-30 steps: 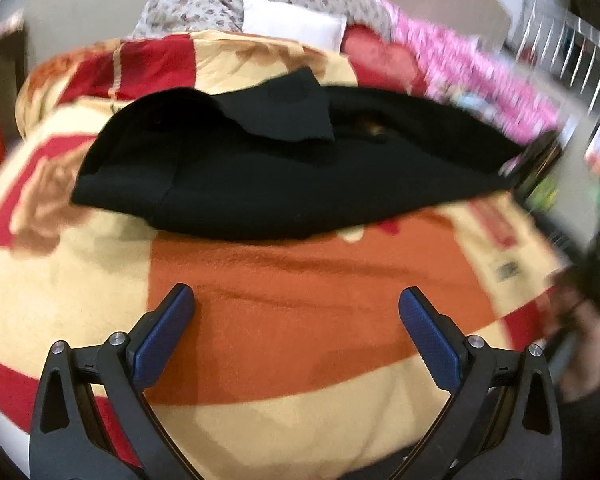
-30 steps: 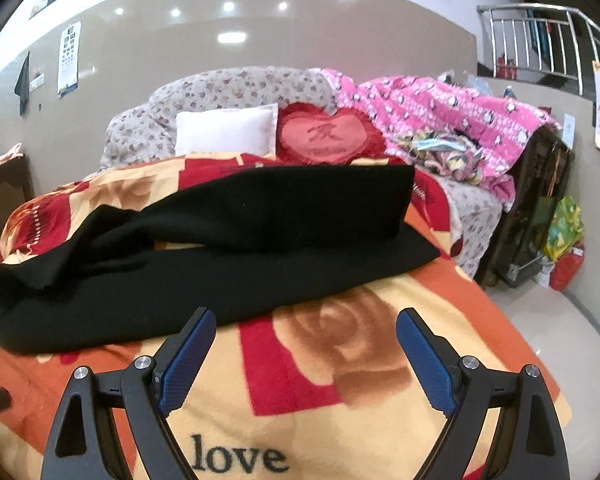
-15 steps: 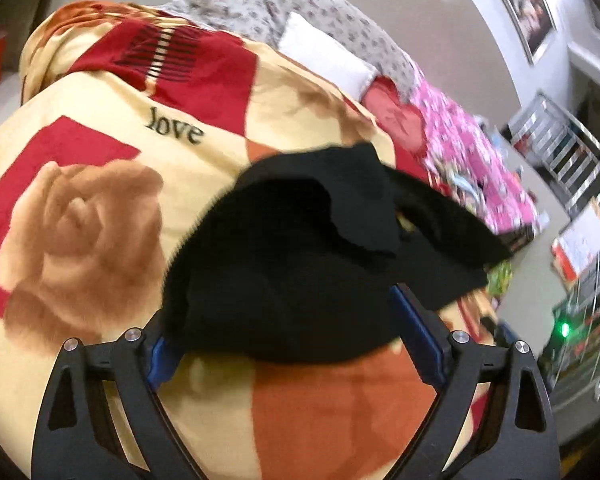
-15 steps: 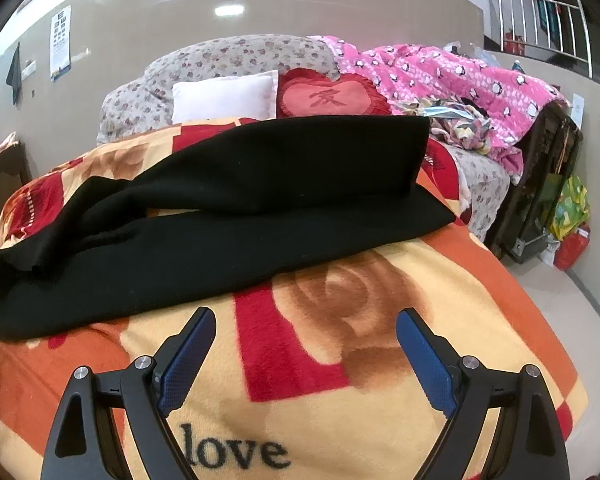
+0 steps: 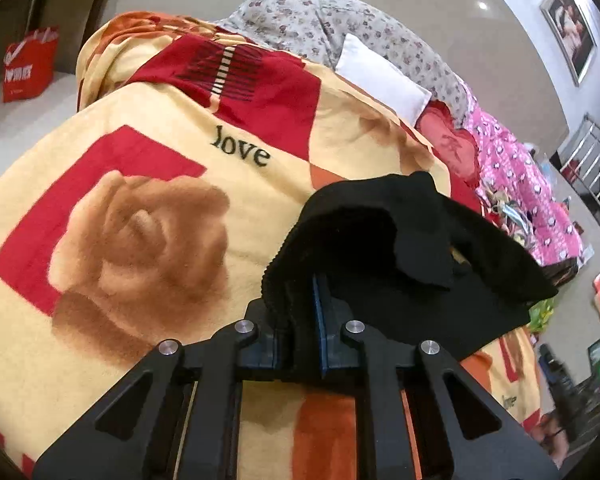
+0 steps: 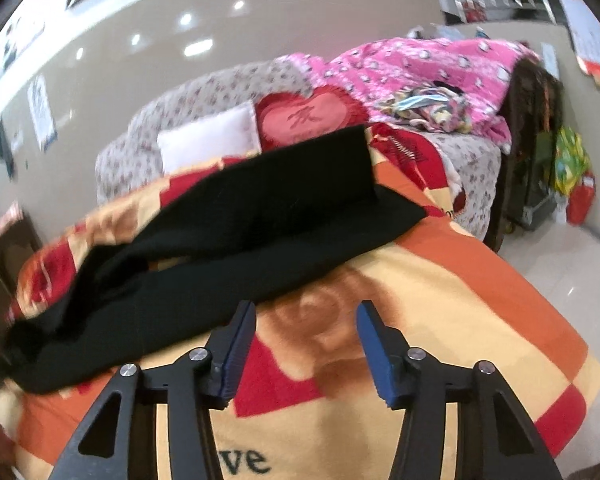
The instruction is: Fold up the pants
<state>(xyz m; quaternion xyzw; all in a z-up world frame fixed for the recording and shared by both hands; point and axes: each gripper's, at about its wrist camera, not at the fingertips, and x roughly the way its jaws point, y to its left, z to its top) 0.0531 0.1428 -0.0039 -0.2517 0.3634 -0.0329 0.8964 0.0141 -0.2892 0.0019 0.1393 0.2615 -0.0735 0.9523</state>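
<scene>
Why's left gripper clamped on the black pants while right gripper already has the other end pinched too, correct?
Half right. The left gripper is clamped on the black pants. The right gripper is closing but holds nothing: the right wrist view shows only blanket between its fingers.

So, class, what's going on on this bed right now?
A person is folding black pants on a rose-print blanket, with a handheld gripper in each hand. The left gripper has its jaws closing on one bunched end of the pants. The right gripper hovers over bare blanket, jaws closing with nothing between them.
</scene>
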